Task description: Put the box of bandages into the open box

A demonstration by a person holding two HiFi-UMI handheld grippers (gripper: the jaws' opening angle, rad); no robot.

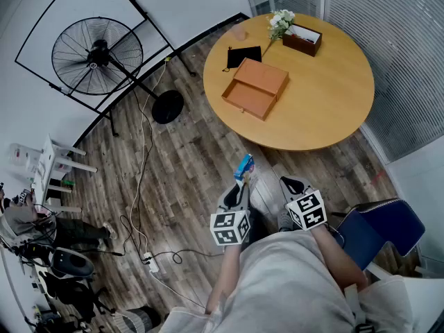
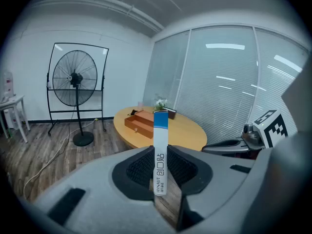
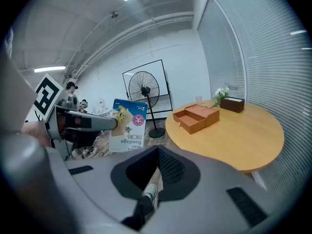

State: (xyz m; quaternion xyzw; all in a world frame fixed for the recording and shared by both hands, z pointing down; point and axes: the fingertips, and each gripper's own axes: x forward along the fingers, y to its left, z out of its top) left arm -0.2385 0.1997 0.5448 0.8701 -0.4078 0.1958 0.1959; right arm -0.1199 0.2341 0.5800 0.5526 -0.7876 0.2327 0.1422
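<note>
Blue-and-white carton: box of bandages (image 2: 160, 150), upright, its narrow edge toward the left gripper view. It stands between the jaws of the left gripper (image 1: 242, 179), which are closed on its two broad faces. The lower half sits between the pads and the blue-banded top sticks out at 12 o'clock.

Orange open box (image 1: 255, 87): lidded case with its tray exposed, on the round wooden table (image 1: 326, 103). In the head view it is at 12 o'clock from the held carton and well apart from it, with bare plank floor between.

Right gripper (image 3: 157, 152): jaws together with nothing between them, at 3 o'clock of the left gripper and just beside it. Its own view shows the carton's printed face at 10 o'clock.

Progress: the pick-up looks complete and the carton is off any surface. By my reckoning, what is left is the carry to the table, the lowering into the tray and the release. Nothing is in the tray yet.
</note>
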